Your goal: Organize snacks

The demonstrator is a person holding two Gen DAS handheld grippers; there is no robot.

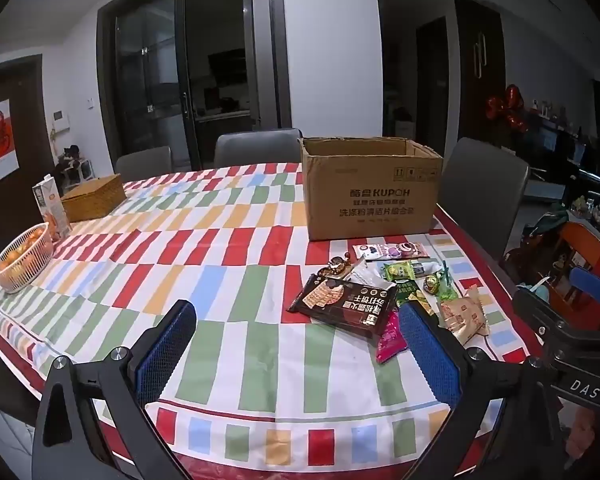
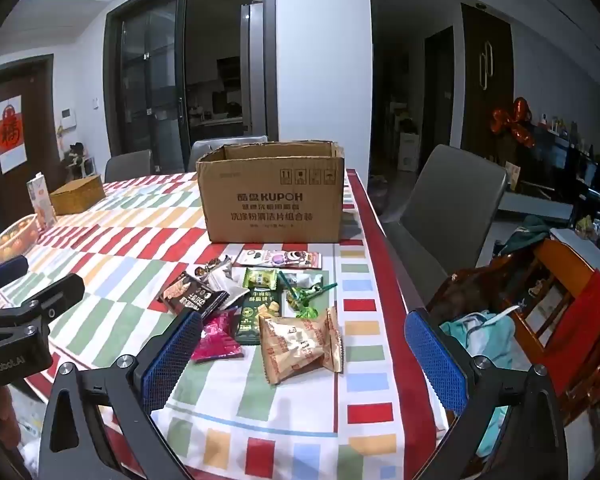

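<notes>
From the left wrist: nothing gathered yet, by the look of it; pile of loose snack packets (image 1: 384, 296) lying on the striped tablecloth (image 1: 220, 264), just in front of the open brown cardboard box (image 1: 370, 188). Left gripper (image 1: 296, 344) spread wide, empty, touching nothing. From the right wrist: right gripper (image 2: 304, 348) likewise wide apart and empty, hanging over the tan crinkled packet (image 2: 300, 344). Next, probably: lower, close, lift into the box.

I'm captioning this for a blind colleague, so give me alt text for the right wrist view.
An open right claw with blue padded fingers hovers over a pile of wrapped snack packets on a striped multicoloured tablecloth. Nearest lies a tan crinkled snack bag; behind the pile stands an open brown cardboard box. The left claw shows at the left edge.
</notes>
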